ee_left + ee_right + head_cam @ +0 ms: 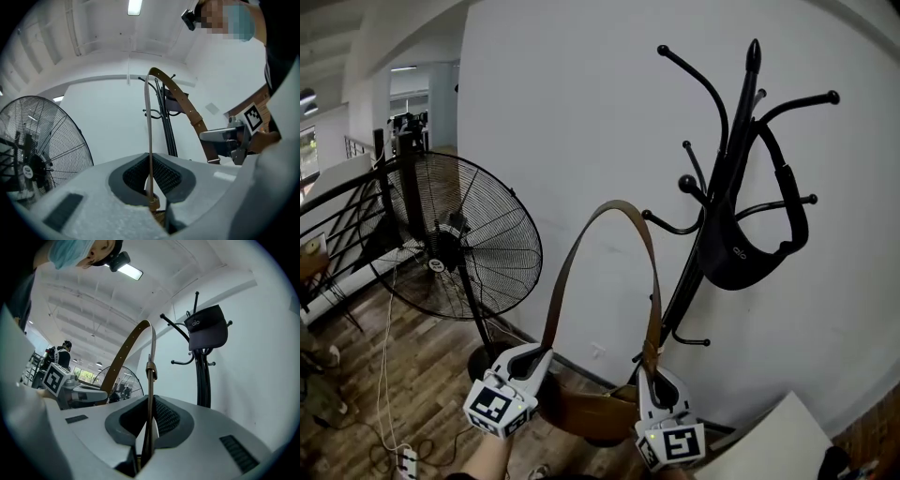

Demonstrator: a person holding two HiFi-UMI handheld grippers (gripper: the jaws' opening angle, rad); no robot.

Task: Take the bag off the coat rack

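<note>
Brown leather, that is the bag (592, 412) I am after, and it hangs low between my two grippers, down by the foot of the coat rack (724, 178) and to its left in the head view. Its strap (609, 208) rises from both ends in one tall arch that peaks left of the rack's pole.

My left gripper (530, 354) has its jaws pressed together on the strap's left end. In the left gripper view the thin edge of the strap (147, 136) runs straight up out of the closed left gripper (151, 186), with a small metal fitting right at the pinch.

My right gripper (654, 377) pinches the other end, nearer the rack. In the right gripper view the strap (150, 380) stands up from the clamped right gripper (149, 423) and carries a brown keeper loop a little way above.

In the head view the strap's right side passes just beside the tip of one lower hook of the rack; I cannot tell whether they touch. A black pouch (741, 261) hangs from an upper arm of the rack, against the white wall (581, 103). A big black fan (464, 239) stands well to the rack's left on the wooden floor (422, 375).
</note>
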